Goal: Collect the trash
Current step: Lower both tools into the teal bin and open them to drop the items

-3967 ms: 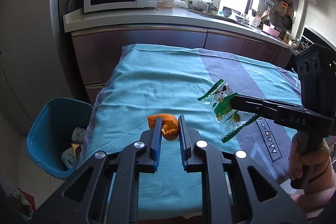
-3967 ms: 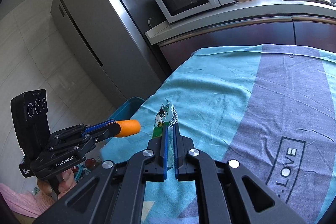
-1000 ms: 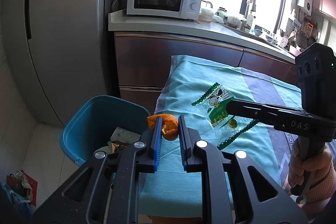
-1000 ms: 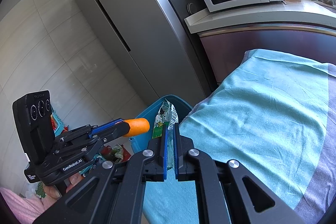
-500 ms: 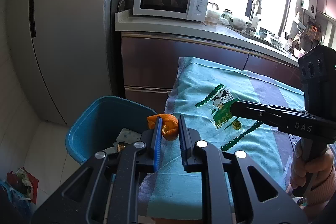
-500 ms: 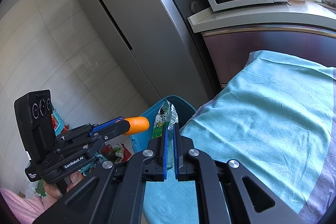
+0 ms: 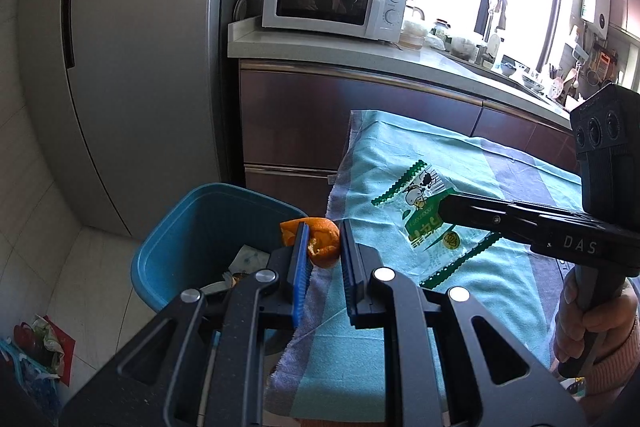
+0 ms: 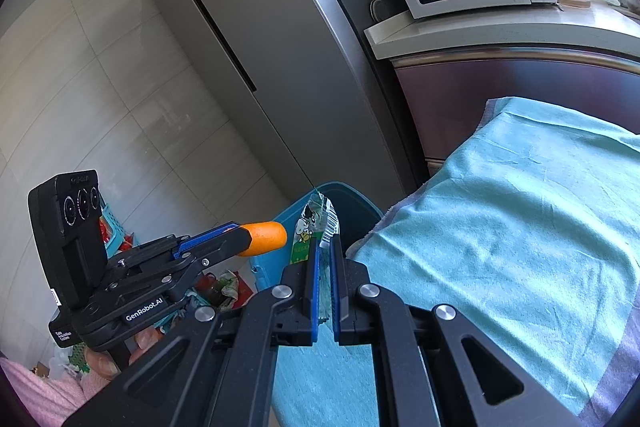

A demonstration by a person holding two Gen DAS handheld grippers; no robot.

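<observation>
My left gripper [image 7: 322, 239] is shut on a curled piece of orange peel [image 7: 322, 247], held in the air at the left edge of the cloth-covered table [image 7: 400, 155], beside the rim of the blue trash bin [image 7: 192, 223]. The bin holds paper and other scraps. My right gripper [image 8: 326, 243] is shut on a green-and-clear snack wrapper [image 8: 312, 227] with a cartoon dog, which hangs over the table's left part. In the right wrist view the left gripper [image 8: 244, 239] and its orange peel [image 8: 266, 237] sit just left of the wrapper, in front of the trash bin [image 8: 360, 215].
A steel fridge [image 7: 140, 67] stands behind the bin. A white microwave [image 7: 332, 1] sits on the counter [image 7: 360, 59] above dark cabinet drawers. Packaging and a small basket lie on the floor [image 7: 36, 347]. A hand in a pink sleeve [image 7: 592, 327] grips the right handle.
Since four seconds ago both grippers have carried the peel and the wrapper leftward, from over the table to its left edge by the bin. Over the last second they only drifted slightly further left.
</observation>
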